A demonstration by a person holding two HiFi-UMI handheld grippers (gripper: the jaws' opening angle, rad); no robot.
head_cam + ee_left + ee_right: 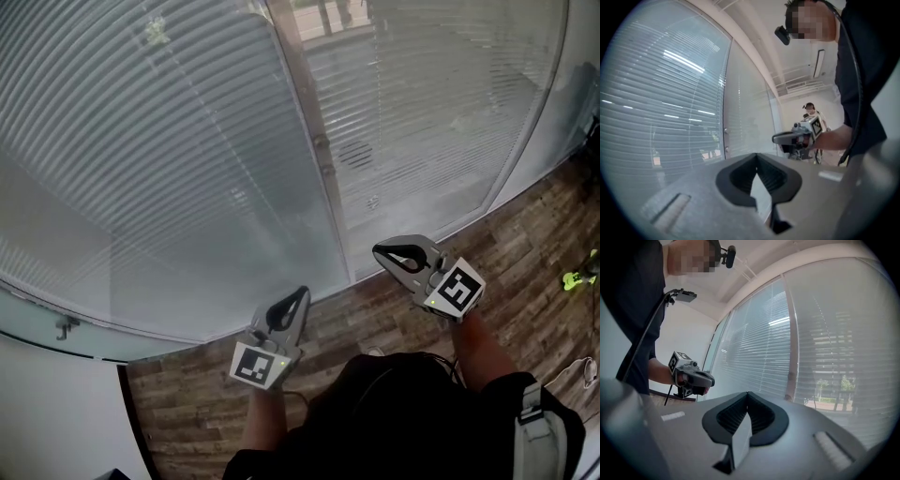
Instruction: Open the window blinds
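Blinds (178, 159) hang fully down w/ slats closed across the glass just ahead, either side of the window post (317, 150) — untouched. Left hand-held gripper (298, 298) and right hand-held gripper (384, 253) are both clenched on nothing, held level over the wood floor (394, 314) and aimed at the window — prob. an approach, since no cord or wand shows to grab.

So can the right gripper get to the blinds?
Probably yes. Nothing stands between the right gripper and the blinds, only wood floor; it isn't touching them yet. Whether glass covers them, I can't tell.
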